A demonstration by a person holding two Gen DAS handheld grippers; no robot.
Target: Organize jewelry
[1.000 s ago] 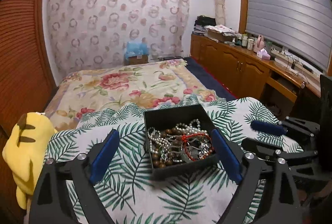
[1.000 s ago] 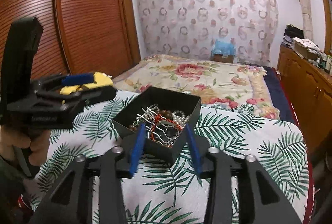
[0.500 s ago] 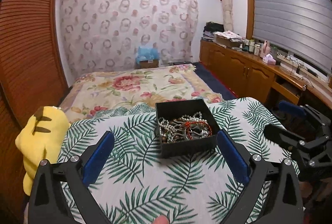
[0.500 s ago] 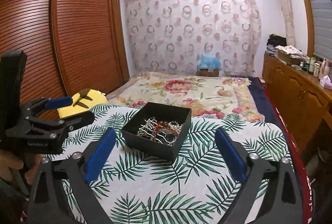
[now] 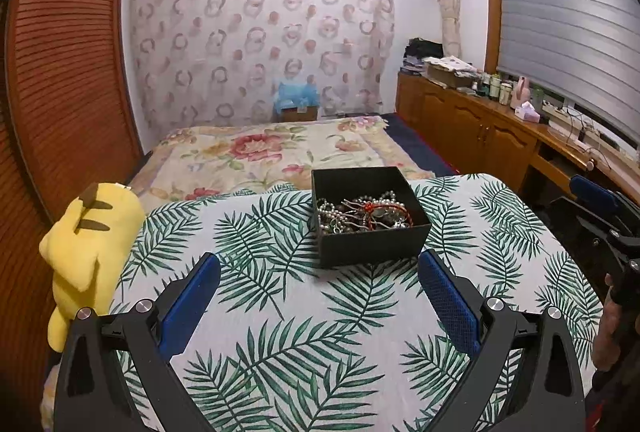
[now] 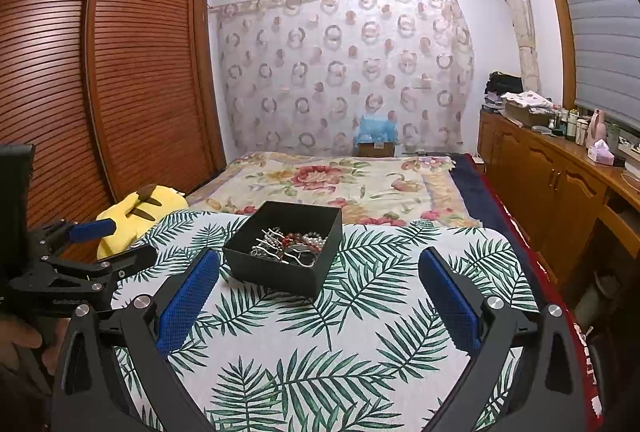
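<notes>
A black open box (image 5: pixel 370 242) sits on a palm-leaf cloth (image 5: pixel 280 332) and holds a tangle of jewelry (image 5: pixel 362 211): pearl strands, brown beads, a red cord. The box also shows in the right wrist view (image 6: pixel 288 274), with its jewelry (image 6: pixel 290 244). My left gripper (image 5: pixel 319 302) is open and empty, hovering short of the box. My right gripper (image 6: pixel 319 302) is open and empty, also short of the box. The left gripper shows at the left edge of the right wrist view (image 6: pixel 108 242), and the right gripper at the right edge of the left wrist view (image 5: pixel 592 199).
A yellow plush toy (image 5: pixel 88 244) lies at the cloth's left edge. A bed with a floral cover (image 5: pixel 260 151) stretches beyond. A wooden cabinet (image 5: pixel 480 135) with bottles runs along the right wall. A louvred wardrobe (image 6: pixel 120 91) stands on the left.
Both grippers have pulled back and up from the box. The right gripper, partly closed over the jewelry a second ago, has opened wide. The box now sits farther ahead.
</notes>
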